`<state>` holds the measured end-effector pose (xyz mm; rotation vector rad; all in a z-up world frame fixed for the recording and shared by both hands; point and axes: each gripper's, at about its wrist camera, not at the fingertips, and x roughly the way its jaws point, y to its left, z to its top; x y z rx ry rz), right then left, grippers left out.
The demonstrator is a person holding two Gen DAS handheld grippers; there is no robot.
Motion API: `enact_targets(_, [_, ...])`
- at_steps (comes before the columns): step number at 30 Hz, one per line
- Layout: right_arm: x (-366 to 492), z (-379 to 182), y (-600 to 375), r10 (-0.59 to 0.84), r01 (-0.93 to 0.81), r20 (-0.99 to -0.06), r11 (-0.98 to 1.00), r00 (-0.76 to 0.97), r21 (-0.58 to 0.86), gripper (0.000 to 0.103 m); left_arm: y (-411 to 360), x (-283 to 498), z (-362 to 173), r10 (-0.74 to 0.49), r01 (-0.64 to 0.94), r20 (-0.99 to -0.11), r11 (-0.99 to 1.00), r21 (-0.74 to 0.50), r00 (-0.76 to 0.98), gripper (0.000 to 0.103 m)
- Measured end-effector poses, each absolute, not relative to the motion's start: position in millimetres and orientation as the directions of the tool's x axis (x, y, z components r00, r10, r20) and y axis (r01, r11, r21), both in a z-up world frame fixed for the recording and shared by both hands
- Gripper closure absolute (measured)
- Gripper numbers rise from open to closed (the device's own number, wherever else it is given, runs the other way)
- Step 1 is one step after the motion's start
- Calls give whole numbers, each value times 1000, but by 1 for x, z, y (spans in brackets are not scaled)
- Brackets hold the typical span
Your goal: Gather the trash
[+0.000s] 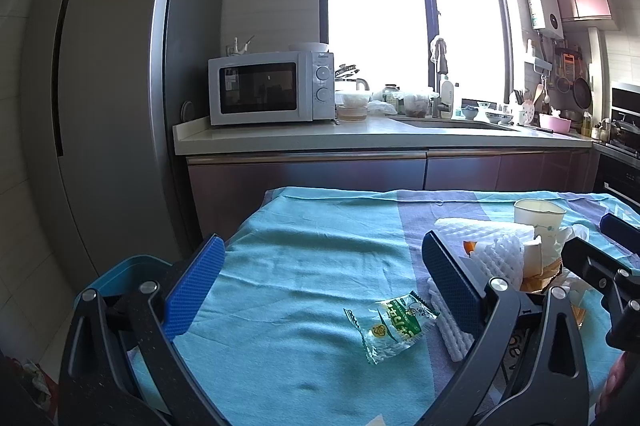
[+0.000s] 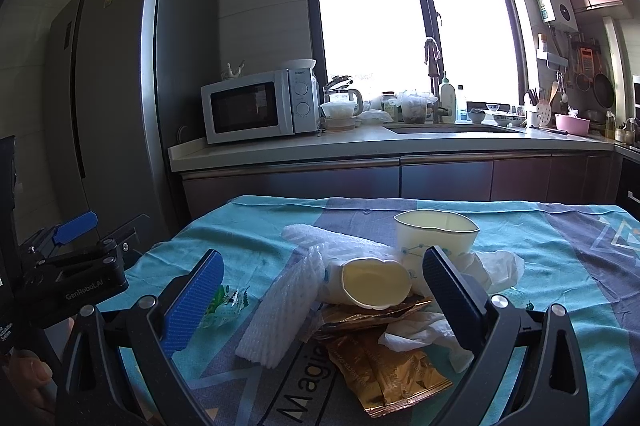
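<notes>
A green and white snack wrapper [image 1: 390, 324] lies flat on the teal cloth, just below my open left gripper [image 1: 320, 290], nearer its right finger. White foam netting [image 1: 448, 326] lies beside it. In the right wrist view my right gripper [image 2: 320, 292] stands open above a pile: a crushed paper cup [image 2: 374, 284] on its side, an upright paper cup [image 2: 434, 232], foam netting [image 2: 280, 318], gold foil wrappers [image 2: 388, 376] and crumpled tissue [image 2: 424, 336]. The green wrapper [image 2: 224, 304] shows by its left finger. Nothing is held.
A blue bin [image 1: 132, 268] stands at the table's left edge behind my left finger. The cloth-covered table [image 1: 320, 226] ends ahead before dark cabinets [image 1: 308, 182]. A fridge [image 1: 108, 86] stands at the left. The left gripper [image 2: 76, 246] shows in the right view.
</notes>
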<state>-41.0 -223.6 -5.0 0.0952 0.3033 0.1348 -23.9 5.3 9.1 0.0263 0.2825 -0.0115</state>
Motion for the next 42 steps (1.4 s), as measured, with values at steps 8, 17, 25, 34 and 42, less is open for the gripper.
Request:
enact_targets(8, [-41,-4,-225,151,-121,-295,986,944,118,7,4,-23,8,-12,20,-283,999,26,959,6])
enact_targets(17, [-36,-7,-225,166,-130,-315,983,935,131,7,4,-18,2,-25,35,-308,999,27,951,6])
enact_targets(25, [-21,-19,-231,190,-132,-381,976,905,173,10,7,6,-18,-124,138,-425,990,2,897,6])
enact_targets(34, [-3,-32,-231,244,-160,-448,963,860,217,39,0,35,-53,-258,261,-560,962,-77,787,24])
enact_targets(42, [10,-34,-234,270,-178,-490,958,829,227,73,-5,54,-71,-364,325,-626,928,-182,689,57])
